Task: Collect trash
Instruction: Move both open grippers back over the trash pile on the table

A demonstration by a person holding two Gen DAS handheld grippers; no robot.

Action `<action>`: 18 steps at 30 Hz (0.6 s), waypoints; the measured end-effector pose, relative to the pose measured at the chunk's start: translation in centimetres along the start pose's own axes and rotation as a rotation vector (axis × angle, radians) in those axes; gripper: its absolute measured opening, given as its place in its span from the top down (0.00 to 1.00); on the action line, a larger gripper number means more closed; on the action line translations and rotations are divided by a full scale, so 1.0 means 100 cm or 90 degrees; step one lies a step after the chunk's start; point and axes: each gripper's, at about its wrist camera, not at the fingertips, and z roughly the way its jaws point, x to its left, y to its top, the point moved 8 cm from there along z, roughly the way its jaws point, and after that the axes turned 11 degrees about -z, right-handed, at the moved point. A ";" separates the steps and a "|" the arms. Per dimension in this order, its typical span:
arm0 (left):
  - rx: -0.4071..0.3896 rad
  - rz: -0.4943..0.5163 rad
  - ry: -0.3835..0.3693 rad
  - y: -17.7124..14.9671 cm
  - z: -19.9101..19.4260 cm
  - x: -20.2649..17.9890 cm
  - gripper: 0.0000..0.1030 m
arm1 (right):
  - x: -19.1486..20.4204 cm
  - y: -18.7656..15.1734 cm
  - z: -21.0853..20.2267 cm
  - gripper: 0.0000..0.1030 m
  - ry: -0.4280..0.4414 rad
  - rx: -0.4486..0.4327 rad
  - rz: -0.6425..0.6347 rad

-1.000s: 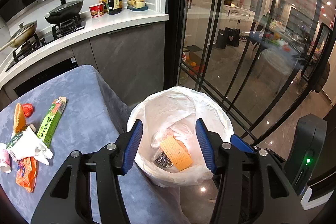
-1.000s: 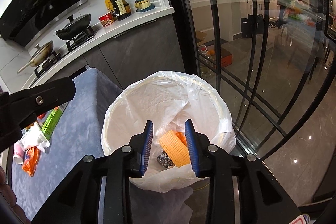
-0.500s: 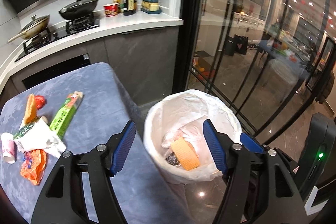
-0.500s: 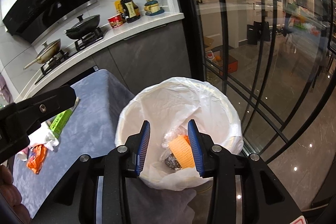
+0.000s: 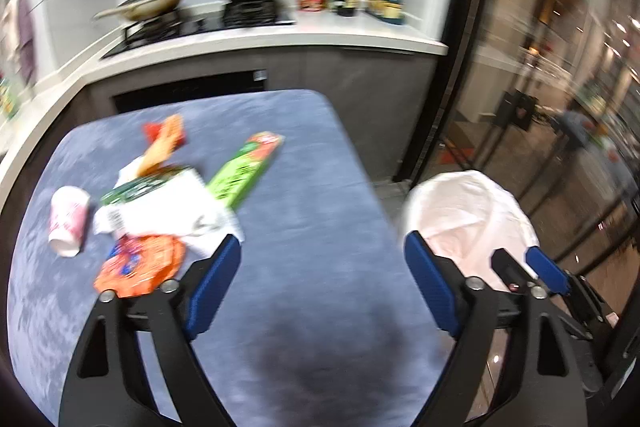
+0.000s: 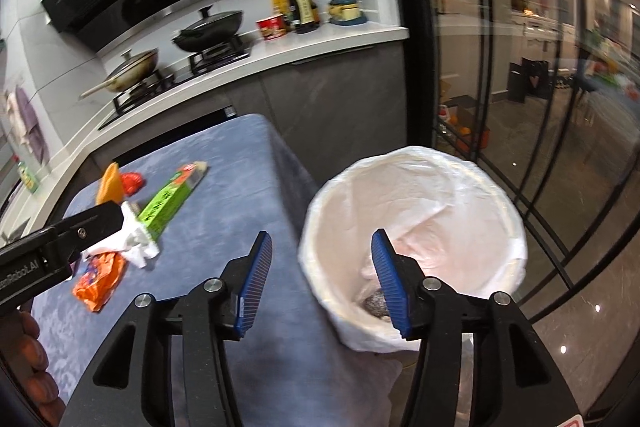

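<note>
A heap of trash lies on the blue-grey table [image 5: 304, 195]: a green box [image 5: 244, 169], a white wrapper [image 5: 168, 207], an orange packet [image 5: 140, 267], a pink-white cup [image 5: 68, 223] and an orange-red item [image 5: 164, 143]. My left gripper [image 5: 322, 287] is open and empty above the table, right of the heap. My right gripper [image 6: 322, 271] is open and empty over the table edge beside the white-lined bin [image 6: 416, 195]. The green box [image 6: 168, 203] and orange packet [image 6: 100, 275] also show in the right wrist view. The bin [image 5: 468, 215] holds crumpled trash.
A kitchen counter [image 6: 280, 55] with pans, bottles and a red bowl runs behind the table. Glass doors with black frames [image 6: 500, 67] stand to the right of the bin. The left gripper's arm [image 6: 60, 247] crosses the left side of the right wrist view.
Both grippers have swung left, away from the bin and towards the table. Both jaws have opened wider. The trash heap now sits closer to the left gripper.
</note>
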 end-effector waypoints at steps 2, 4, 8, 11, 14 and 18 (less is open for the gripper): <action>-0.007 -0.017 0.023 0.002 -0.002 0.025 0.16 | 0.014 0.002 0.002 0.50 0.011 0.002 -0.011; -0.007 -0.032 0.040 0.003 -0.004 0.048 0.16 | 0.030 0.003 0.005 0.50 0.021 0.003 -0.024; -0.006 -0.063 0.068 0.005 -0.004 0.088 0.15 | 0.060 0.005 0.010 0.50 0.041 0.008 -0.047; 0.000 -0.086 0.087 0.002 -0.003 0.116 0.15 | 0.081 0.005 0.015 0.50 0.054 0.015 -0.065; 0.009 -0.105 0.102 -0.001 0.000 0.141 0.15 | 0.100 0.005 0.021 0.50 0.068 0.022 -0.076; 0.024 -0.128 0.121 -0.008 0.005 0.172 0.15 | 0.122 0.003 0.030 0.50 0.081 0.032 -0.094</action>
